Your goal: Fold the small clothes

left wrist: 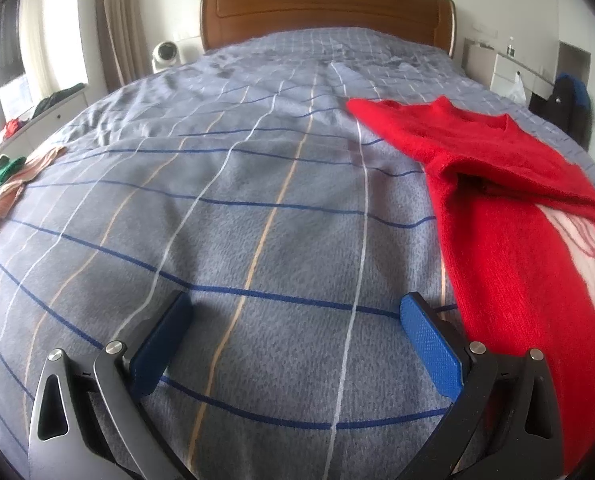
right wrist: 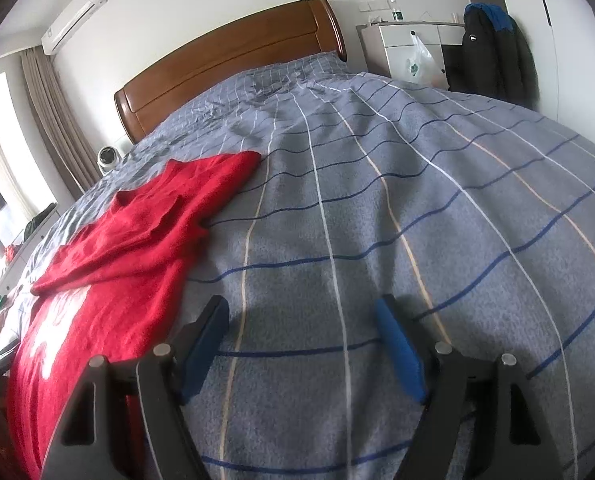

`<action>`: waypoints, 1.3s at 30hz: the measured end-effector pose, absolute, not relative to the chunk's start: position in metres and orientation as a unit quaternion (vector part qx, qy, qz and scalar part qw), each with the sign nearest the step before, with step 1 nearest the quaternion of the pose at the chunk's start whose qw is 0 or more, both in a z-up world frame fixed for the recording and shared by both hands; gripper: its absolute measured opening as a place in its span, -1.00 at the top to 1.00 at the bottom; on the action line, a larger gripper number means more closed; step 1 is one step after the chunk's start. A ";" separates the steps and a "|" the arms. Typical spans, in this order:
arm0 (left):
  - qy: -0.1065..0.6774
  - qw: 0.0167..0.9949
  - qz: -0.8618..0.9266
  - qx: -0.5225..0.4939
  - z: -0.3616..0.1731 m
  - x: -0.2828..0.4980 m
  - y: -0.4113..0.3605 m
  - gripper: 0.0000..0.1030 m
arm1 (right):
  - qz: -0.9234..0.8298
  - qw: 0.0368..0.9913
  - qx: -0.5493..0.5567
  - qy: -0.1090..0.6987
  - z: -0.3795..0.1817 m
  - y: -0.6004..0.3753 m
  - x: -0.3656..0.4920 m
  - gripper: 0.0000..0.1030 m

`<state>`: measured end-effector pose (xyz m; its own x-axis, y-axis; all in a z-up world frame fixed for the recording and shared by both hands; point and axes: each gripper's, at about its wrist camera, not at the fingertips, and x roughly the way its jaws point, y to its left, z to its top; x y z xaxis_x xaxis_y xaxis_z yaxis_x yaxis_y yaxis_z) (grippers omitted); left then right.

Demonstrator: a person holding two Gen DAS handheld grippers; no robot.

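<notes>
A red knit sweater [left wrist: 509,216] with a white pattern lies on the grey checked bedspread [left wrist: 257,184], one sleeve folded across its chest. In the left wrist view it lies to the right of my left gripper [left wrist: 295,312], which is open and empty just above the bedspread, its right finger close to the sweater's edge. In the right wrist view the sweater [right wrist: 129,240] lies to the left of my right gripper [right wrist: 301,316], which is open and empty above the bedspread [right wrist: 397,200].
A peach garment and a green one [left wrist: 5,184] lie at the bed's left edge. A wooden headboard [left wrist: 325,8] stands at the far end. A white cabinet [right wrist: 409,44] and a dark jacket [right wrist: 493,48] stand right of the bed.
</notes>
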<state>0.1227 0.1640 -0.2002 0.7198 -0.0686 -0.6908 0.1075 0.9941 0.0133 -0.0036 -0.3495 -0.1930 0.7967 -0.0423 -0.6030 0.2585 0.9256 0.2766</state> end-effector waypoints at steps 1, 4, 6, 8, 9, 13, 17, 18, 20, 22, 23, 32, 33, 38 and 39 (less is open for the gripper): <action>0.371 0.927 -0.047 0.026 -0.200 0.122 0.164 -0.99 | -0.080 0.932 0.176 0.308 -0.193 -0.351 -0.007 -0.46; 0.369 0.928 -0.049 0.023 -0.200 0.122 0.165 -0.99 | -0.080 0.931 0.177 0.308 -0.193 -0.351 -0.006 -0.46; 0.366 0.929 -0.051 0.020 -0.200 0.121 0.166 -0.99 | -0.081 0.931 0.175 0.310 -0.194 -0.351 -0.007 -0.47; 0.362 0.930 -0.053 0.016 -0.200 0.120 0.167 -0.99 | -0.084 0.930 0.170 0.315 -0.194 -0.350 -0.005 -0.48; 0.362 0.931 -0.054 0.014 -0.200 0.119 0.168 -0.99 | -0.085 0.930 0.169 0.316 -0.194 -0.349 -0.005 -0.48; 0.362 0.930 -0.058 0.009 -0.201 0.120 0.169 -0.99 | -0.085 0.930 0.168 0.317 -0.194 -0.348 -0.005 -0.48; 0.362 0.930 -0.058 0.009 -0.201 0.120 0.169 -0.99 | -0.085 0.930 0.168 0.316 -0.194 -0.347 -0.004 -0.49; 0.362 0.930 -0.057 0.010 -0.201 0.120 0.169 -0.99 | -0.085 0.930 0.168 0.316 -0.194 -0.346 -0.004 -0.49; 0.362 0.930 -0.054 0.014 -0.200 0.120 0.168 -0.99 | -0.084 0.930 0.169 0.316 -0.194 -0.347 -0.004 -0.49; 0.361 0.931 -0.052 0.018 -0.200 0.120 0.167 -0.99 | -0.084 0.929 0.169 0.317 -0.194 -0.347 -0.004 -0.49; 0.361 0.931 -0.051 0.018 -0.200 0.120 0.167 -0.99 | -0.084 0.929 0.169 0.318 -0.194 -0.346 -0.003 -0.50; 0.361 0.931 -0.051 0.020 -0.200 0.119 0.167 -0.99 | -0.081 0.928 0.169 0.321 -0.194 -0.346 -0.001 -0.53; 0.361 0.931 -0.050 0.020 -0.200 0.120 0.167 -0.99 | -0.080 0.929 0.169 0.320 -0.194 -0.346 -0.001 -0.54; 0.361 0.931 -0.050 0.021 -0.200 0.120 0.167 -0.99 | -0.074 0.929 0.176 0.316 -0.195 -0.348 -0.001 -0.55; 0.361 0.931 -0.050 0.021 -0.200 0.120 0.167 -0.99 | -0.074 0.930 0.175 0.316 -0.195 -0.348 0.000 -0.55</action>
<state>0.1200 0.1666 -0.1999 0.7339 -0.0784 -0.6747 0.1081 0.9941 0.0020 -0.0005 -0.3482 -0.1953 0.7894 -0.0272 -0.6132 0.2486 0.9276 0.2790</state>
